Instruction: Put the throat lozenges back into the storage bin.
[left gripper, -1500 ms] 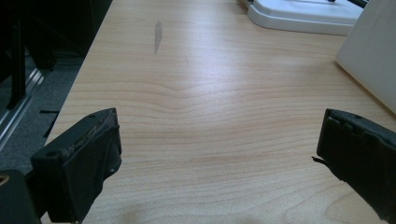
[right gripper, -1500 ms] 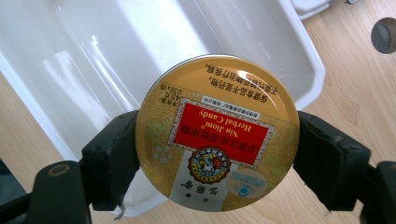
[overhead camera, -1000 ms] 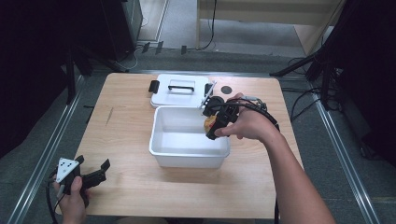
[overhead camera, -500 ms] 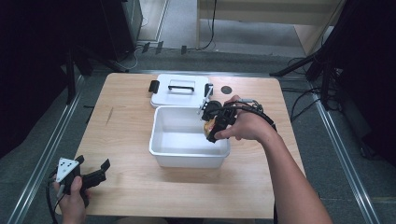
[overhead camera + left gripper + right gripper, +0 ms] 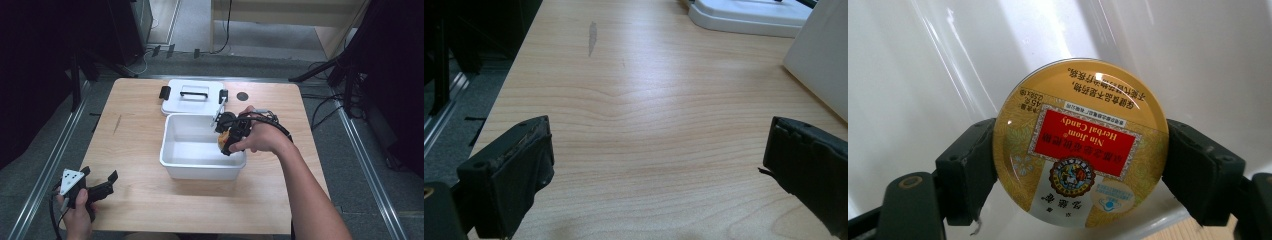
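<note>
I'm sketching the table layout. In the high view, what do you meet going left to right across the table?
Left gripper → white bin → round yellow candy tin, held over the bin in the right gripper.

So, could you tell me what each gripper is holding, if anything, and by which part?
The right gripper holds a round yellow candy tin by its rim, on opposite sides. The left gripper holds nothing.

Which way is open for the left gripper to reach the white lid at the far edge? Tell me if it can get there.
Probably yes. The left gripper is open over bare table, and the wood between it and the white lid looks free. The white bin sits to its right, off that path.
</note>
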Available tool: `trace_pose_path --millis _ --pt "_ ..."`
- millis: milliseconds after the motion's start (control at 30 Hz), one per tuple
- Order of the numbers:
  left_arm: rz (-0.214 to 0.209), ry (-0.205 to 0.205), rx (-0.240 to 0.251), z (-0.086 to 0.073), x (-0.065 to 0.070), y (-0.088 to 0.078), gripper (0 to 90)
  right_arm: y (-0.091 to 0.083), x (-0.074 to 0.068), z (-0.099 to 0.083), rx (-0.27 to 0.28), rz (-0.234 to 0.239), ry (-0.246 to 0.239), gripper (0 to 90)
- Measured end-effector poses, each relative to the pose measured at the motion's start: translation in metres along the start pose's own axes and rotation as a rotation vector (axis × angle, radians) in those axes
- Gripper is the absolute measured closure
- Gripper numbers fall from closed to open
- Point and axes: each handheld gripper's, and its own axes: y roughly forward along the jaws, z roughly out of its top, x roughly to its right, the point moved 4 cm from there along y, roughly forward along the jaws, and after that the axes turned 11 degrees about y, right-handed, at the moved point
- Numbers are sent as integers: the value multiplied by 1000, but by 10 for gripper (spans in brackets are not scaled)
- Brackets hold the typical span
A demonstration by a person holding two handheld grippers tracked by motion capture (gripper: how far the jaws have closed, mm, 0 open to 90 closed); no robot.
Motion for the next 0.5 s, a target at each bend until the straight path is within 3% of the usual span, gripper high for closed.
trace_pose_path --millis 500 --pt "0 3 -2 0 0 0 3 18 -5 0 -55 -24 -56 206"
